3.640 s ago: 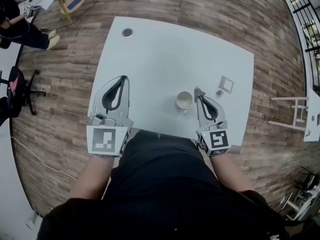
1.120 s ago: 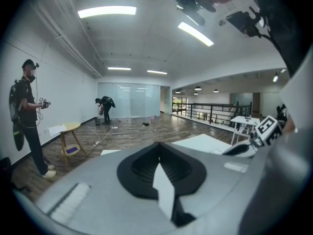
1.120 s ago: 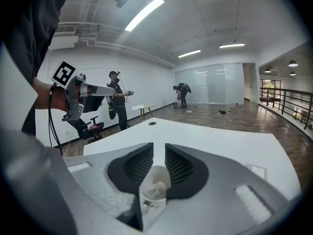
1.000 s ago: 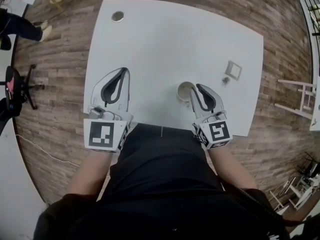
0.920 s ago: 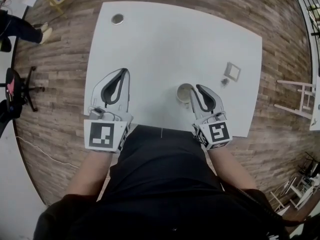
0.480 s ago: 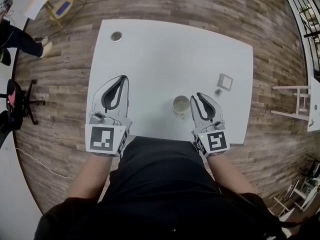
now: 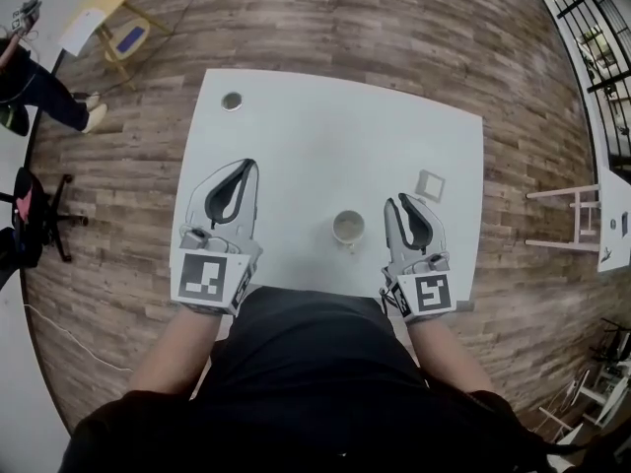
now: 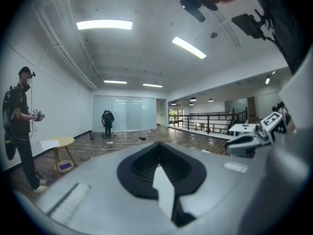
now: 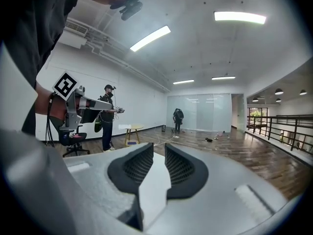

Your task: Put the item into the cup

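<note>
Jaws of the left gripper [image 7: 246, 165] meet tip to tip w/ nothing between them. Jaws of the right gripper [image 7: 397, 203] stand a narrow gap apart, also empty; its own view shows only open room through the slit.

Wood-plank floor [image 7: 394, 28] fills the surroundings. A white counter [image 7: 325, 136] sits mid-frame, and the person stands at its near edge in dark clothing. Both grippers are held over the near part of the counter, well apart, left and right, pointing away from the person and roughly level. Each has 1 marker cube at the rear.

An office chair [image 7: 35, 200] stands on the floor far left. A small yellow table [image 7: 99, 8] is at top left, and a bystander [image 8: 19, 126] stands beside it.

On the counter, the cup [image 7: 348, 227] stands upright between the 2 grippers, nearer the right one but not touching it. Its inside looks pale; whether the item lies in it can't be told. A small white square [image 7: 430, 183] lies flat just beyond the right gripper's tips. A round hole [image 7: 232, 101] marks the far left corner.
</note>
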Available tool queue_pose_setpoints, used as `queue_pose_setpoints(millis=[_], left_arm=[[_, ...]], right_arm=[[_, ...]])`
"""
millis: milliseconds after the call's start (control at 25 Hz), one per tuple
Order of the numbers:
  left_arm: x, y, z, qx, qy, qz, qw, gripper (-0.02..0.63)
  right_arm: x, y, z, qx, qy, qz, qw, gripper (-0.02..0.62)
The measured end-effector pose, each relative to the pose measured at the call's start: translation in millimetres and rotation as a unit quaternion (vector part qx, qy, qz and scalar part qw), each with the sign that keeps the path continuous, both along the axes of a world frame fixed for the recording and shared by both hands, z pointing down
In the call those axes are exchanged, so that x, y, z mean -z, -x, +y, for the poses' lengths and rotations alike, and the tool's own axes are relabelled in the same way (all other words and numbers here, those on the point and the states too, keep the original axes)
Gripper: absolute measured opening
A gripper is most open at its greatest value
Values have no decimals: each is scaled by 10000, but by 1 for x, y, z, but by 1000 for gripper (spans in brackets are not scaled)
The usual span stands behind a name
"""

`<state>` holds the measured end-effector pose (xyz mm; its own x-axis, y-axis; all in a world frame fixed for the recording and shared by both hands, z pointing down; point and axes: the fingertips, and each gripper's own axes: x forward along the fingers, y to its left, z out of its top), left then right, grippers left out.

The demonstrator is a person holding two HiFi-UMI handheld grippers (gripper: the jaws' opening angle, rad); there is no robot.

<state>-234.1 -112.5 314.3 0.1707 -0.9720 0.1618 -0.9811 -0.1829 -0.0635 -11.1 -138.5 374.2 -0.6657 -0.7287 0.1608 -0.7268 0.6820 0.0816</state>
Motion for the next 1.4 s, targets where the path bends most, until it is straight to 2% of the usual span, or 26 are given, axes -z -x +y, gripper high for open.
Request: queue_pose_setpoints(millis=[360, 760, 960, 1400], left_arm=[[16, -10, 8, -173, -408, -24, 9990, 8], [22, -31, -4, -427, -342, -84, 9985, 8], [23, -52, -13, -708, -400, -68, 9967, 8], [21, -77, -32, -1021, -261, -75, 9944, 8]], right_arm=[[46, -12, 10, -101, -618, -249, 9977, 72], [49, -36, 12, -446, -617, -323, 9966, 72], [51, -52, 14, -606, -678, -214, 9956, 72], [48, -89, 15, -1194, -648, -245, 9904, 72]])
